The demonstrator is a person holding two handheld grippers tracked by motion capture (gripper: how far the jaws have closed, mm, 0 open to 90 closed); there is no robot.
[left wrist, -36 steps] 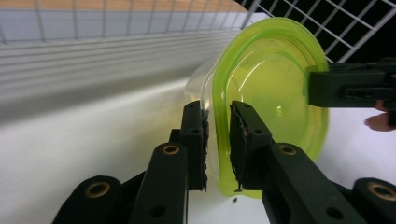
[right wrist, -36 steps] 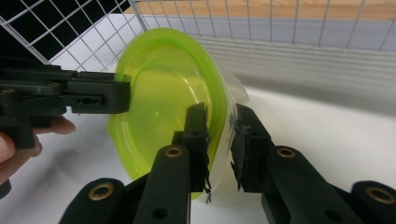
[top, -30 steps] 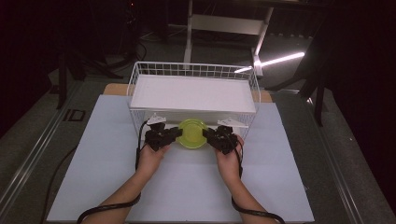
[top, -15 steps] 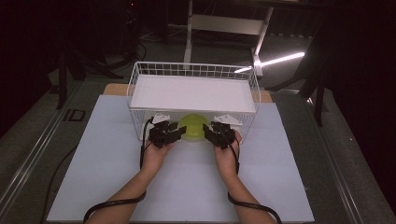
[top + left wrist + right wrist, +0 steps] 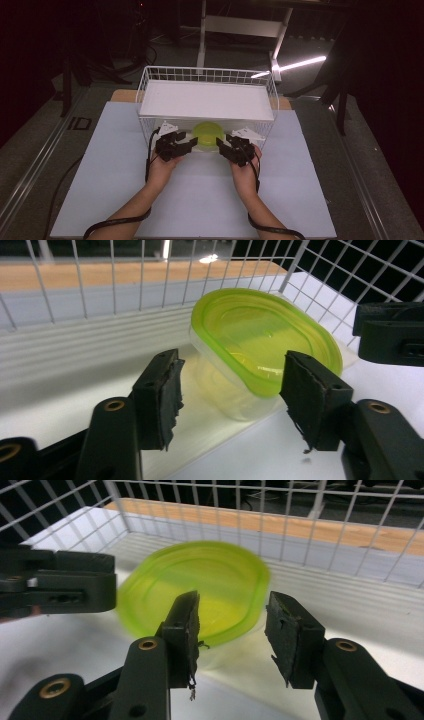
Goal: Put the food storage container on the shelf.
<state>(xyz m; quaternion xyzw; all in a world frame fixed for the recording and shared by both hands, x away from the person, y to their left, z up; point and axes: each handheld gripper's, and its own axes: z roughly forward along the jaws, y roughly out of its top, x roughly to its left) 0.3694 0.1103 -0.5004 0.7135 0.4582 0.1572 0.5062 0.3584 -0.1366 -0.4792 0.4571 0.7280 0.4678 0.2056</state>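
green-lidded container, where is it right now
The green-lidded container sits in the high view's centre, on the lower level of the white wire rack, between the left tongs and right tongs.

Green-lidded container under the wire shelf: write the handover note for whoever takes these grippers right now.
Left gripper: open, jaws either side of the green-lidded container's near corner, not clamped.
Right gripper: open, at the container's other side, holding nothing.
Container: lid on, sits on the white mat in the lower level of the wire shelf, at the front.
Done: both grippers in position.
Left: probably close on it and move it.
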